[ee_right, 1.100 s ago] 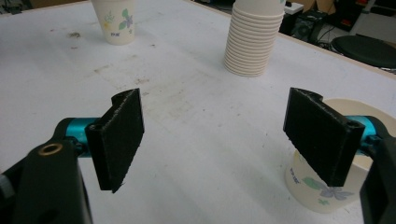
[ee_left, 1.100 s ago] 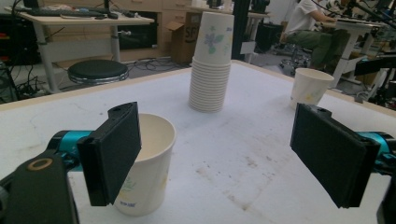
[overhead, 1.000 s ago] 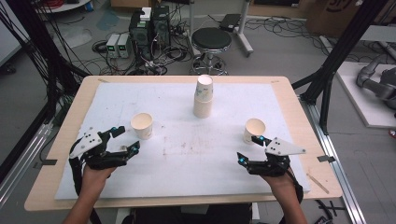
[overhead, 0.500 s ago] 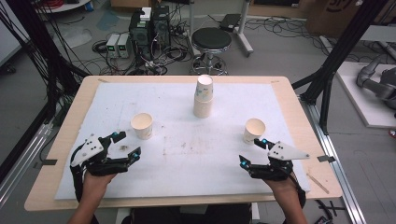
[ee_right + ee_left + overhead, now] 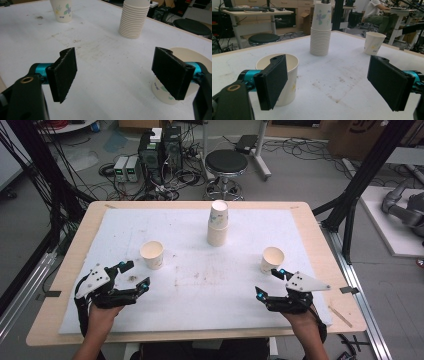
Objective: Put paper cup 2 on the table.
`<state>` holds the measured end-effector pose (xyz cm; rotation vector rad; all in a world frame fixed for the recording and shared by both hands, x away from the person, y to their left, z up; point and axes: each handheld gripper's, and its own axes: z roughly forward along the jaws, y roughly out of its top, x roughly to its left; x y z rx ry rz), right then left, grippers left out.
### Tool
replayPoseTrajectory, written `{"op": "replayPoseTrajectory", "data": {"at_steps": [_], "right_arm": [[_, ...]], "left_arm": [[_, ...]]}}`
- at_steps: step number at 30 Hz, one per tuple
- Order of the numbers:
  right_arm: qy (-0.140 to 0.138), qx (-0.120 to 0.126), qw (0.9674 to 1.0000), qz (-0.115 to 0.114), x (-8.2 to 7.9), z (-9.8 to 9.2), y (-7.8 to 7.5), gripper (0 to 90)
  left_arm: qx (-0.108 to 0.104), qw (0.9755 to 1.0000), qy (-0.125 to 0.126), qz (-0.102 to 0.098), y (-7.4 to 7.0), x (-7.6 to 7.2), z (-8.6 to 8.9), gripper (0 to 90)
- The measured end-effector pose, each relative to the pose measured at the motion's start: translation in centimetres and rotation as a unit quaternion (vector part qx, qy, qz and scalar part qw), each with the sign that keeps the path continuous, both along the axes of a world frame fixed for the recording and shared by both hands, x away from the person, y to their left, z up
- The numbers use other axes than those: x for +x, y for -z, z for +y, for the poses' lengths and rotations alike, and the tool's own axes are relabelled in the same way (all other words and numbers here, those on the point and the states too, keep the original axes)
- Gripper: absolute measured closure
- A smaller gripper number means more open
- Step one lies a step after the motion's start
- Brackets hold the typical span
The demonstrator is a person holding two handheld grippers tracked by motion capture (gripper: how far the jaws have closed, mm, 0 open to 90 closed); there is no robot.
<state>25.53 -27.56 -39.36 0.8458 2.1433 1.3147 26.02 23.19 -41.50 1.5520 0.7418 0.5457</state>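
My left gripper (image 5: 134, 275), black w/ grey three-cornered plate on top, sits low, jaws wide apart, nothing btwn them. My right gripper (image 5: 268, 282), same build, also low, jaws spread wide, pads bare. Both forearms come in from near edge, wrists level.

No words, numbers or brand names can be read on anything here. The paper cups carry only a printed flower-and-leaf pattern, seen on the top cup of the stack (image 5: 321, 15) at the far middle of the table and on the single cup (image 5: 61, 10) standing alone; there is no lettering on them. A cardboard box (image 5: 367, 132) on the floor at the far right bears a dark mark, but it is cut off and too blurred to make out.
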Motion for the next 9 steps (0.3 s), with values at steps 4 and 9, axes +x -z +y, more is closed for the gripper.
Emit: {"op": "replayPoseTrajectory", "data": {"at_steps": [4,9], "right_arm": [[0.001,0.001,1.0,0.003,-0.01,0.01,0.03,20.8],[-0.001,0.001,1.0,0.001,0.04,-0.09,0.07,20.8]], "left_arm": [[0.0,1.0,-0.002,0.001,0.08,0.04,-0.05,16.7],[0.001,1.0,-0.003,0.002,0.1,0.07,-0.07,16.8]]}}
